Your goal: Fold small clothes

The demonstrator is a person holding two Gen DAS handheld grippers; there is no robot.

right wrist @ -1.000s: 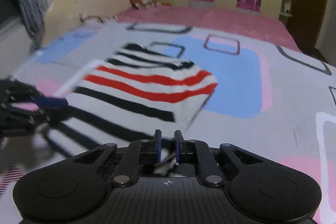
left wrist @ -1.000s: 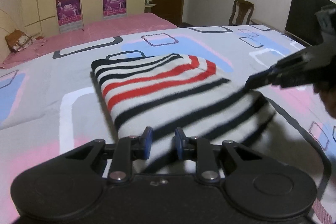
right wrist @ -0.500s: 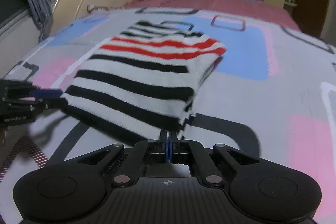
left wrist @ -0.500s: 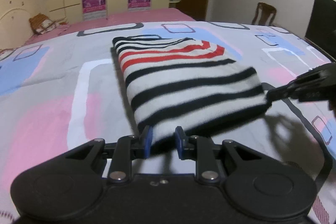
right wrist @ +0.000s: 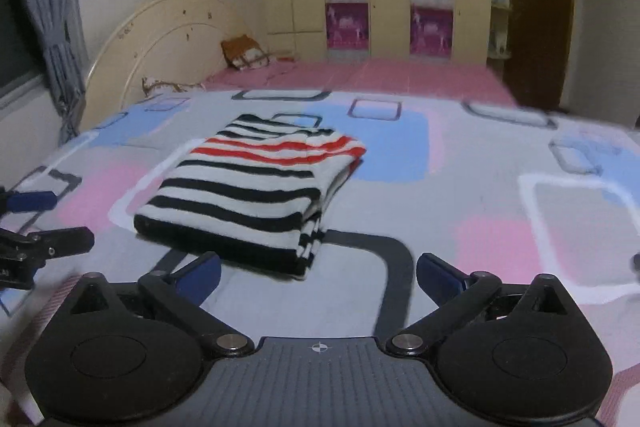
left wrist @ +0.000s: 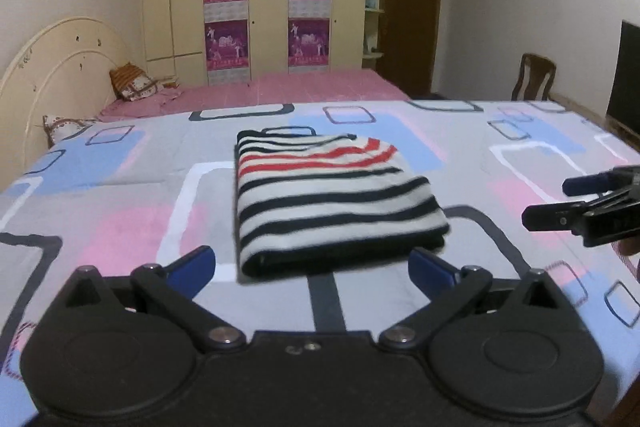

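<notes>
We see a white knit garment with black and red stripes (left wrist: 332,199), folded into a flat rectangle, lying mid-frame on the patterned bedspread (left wrist: 120,195), red stripes farthest away.

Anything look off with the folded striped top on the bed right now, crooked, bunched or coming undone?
Nothing stands out. The black, white and red striped knitted top lies flat in a compact folded rectangle on the patterned bedspread, edges fairly even. Both grippers are clear of it.

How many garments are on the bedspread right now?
1: a folded striped garment lies mid-bedspread, ahead of both open grippers. Nothing else visible; edges out of frame unknown.
</notes>
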